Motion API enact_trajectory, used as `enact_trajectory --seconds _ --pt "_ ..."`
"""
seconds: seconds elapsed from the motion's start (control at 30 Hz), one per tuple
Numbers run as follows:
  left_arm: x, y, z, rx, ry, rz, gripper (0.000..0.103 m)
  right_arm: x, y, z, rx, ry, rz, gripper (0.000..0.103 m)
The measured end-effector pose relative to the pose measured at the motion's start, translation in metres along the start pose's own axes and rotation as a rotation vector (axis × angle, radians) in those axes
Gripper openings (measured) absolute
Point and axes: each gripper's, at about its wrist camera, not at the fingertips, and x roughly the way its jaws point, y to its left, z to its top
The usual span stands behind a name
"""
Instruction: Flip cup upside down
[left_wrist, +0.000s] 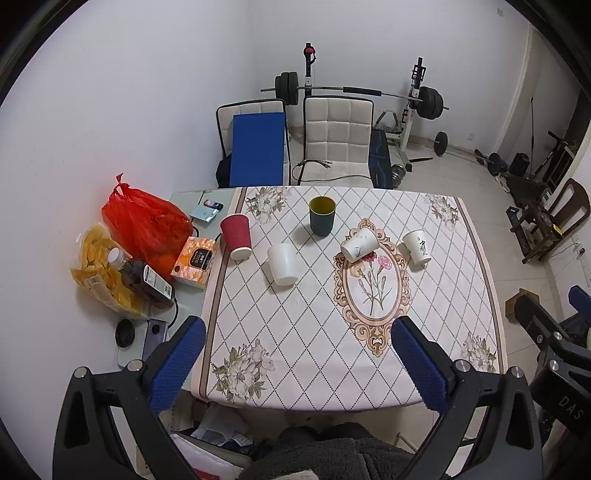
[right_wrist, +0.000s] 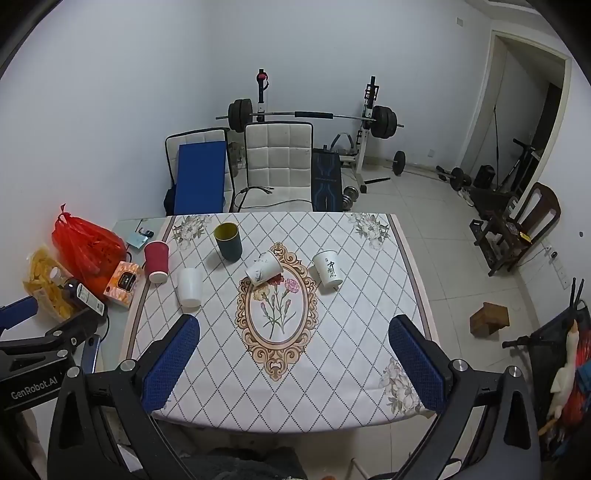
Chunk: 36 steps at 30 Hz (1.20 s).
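Note:
Several cups stand on the patterned tablecloth (left_wrist: 314, 332). A dark green cup with a yellow inside (left_wrist: 322, 215) (right_wrist: 228, 242) stands upright, mouth up. A red ribbed cup (left_wrist: 236, 236) (right_wrist: 157, 261), a plain white cup (left_wrist: 282, 263) (right_wrist: 190, 287) and a white cup with black writing (left_wrist: 417, 246) (right_wrist: 327, 274) stand mouth down. A white printed cup (left_wrist: 359, 244) (right_wrist: 263, 268) lies tilted on its side. My left gripper (left_wrist: 297, 326) and right gripper (right_wrist: 293, 325) are both open and empty, held above the table's near edge.
At the table's left edge lie a red plastic bag (left_wrist: 146, 225), a bag of chips (left_wrist: 101, 273), a dark bottle (left_wrist: 147, 280), an orange box (left_wrist: 194, 262) and phones. Two white chairs (left_wrist: 336, 136) stand behind the table. Gym gear and a wooden chair (right_wrist: 524, 225) stand right.

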Motion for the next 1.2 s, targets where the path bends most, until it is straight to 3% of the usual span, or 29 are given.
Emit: enact_trajectory --seconds 1.2 --pt "-0.0064 -0.0054 0.009 0.003 -0.012 -0.007 0.103 -0.0032 -0.0023 0.0037 0.005 -0.007 0.002 0.103"
